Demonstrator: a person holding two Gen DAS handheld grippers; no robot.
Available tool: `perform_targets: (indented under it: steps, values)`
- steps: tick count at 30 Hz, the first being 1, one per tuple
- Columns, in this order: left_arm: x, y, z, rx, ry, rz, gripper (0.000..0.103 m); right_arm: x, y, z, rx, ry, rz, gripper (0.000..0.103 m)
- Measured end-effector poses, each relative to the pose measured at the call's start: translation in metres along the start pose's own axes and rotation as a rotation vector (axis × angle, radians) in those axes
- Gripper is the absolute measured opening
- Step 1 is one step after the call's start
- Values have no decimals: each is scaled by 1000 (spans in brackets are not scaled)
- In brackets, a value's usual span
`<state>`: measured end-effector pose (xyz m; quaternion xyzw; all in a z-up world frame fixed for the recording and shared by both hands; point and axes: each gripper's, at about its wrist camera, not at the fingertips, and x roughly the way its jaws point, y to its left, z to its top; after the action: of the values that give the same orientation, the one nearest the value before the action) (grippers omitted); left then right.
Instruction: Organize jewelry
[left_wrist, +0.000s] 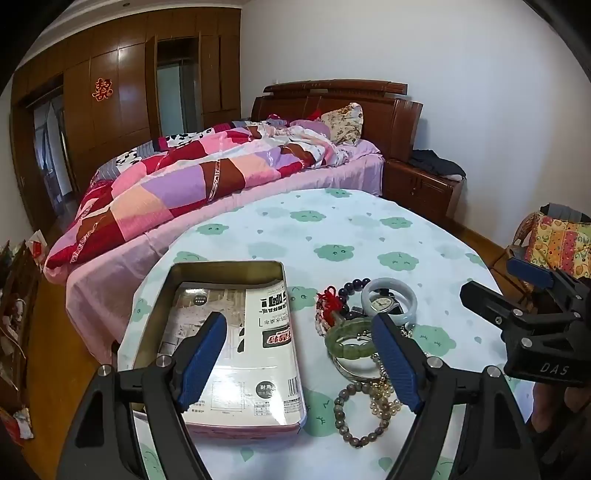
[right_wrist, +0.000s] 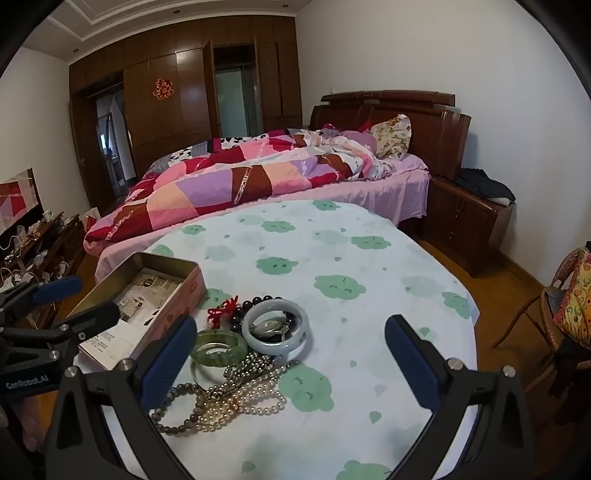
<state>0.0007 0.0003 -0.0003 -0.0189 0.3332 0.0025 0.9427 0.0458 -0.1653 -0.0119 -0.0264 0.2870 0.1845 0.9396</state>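
Note:
A pile of jewelry lies on the table: a pale jade bangle (right_wrist: 277, 326) with a watch (right_wrist: 271, 328) inside it, a green bangle (right_wrist: 218, 348), a pearl strand (right_wrist: 243, 402), a grey bead bracelet (left_wrist: 360, 417), dark beads (left_wrist: 354, 286) and a red knot charm (left_wrist: 328, 297). An open tin box (left_wrist: 221, 347) with a printed paper liner sits left of the pile. My left gripper (left_wrist: 301, 362) is open above the box's right wall and the pile's left side. My right gripper (right_wrist: 291, 365) is open over the pile and empty; it also shows in the left wrist view (left_wrist: 517, 295).
The table (right_wrist: 369, 258) wears a white cloth with green cloud prints. A bed with a patchwork quilt (right_wrist: 240, 184) stands behind it, a nightstand (right_wrist: 469, 221) to the right, a chair with a cushion (right_wrist: 572, 306) at far right, and a cluttered dresser (right_wrist: 29, 251) at left.

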Motion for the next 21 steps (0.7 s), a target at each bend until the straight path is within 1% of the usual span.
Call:
perform_targets:
  steps: [4,9,10,21]
  values:
    - [3,1,1,10,2,-2,81,2,-2,-1,10,-3,6,103]
    - [2,2,-2,20,-22,14,81,-1,1,-2,-2,-2,8,103]
    - [1,1,-2,24,-22,14,81,5,-4,0,23,11,10,103]
    - [0,3,0,28,-28,18,81,2,2,-5,17,13,11,103]
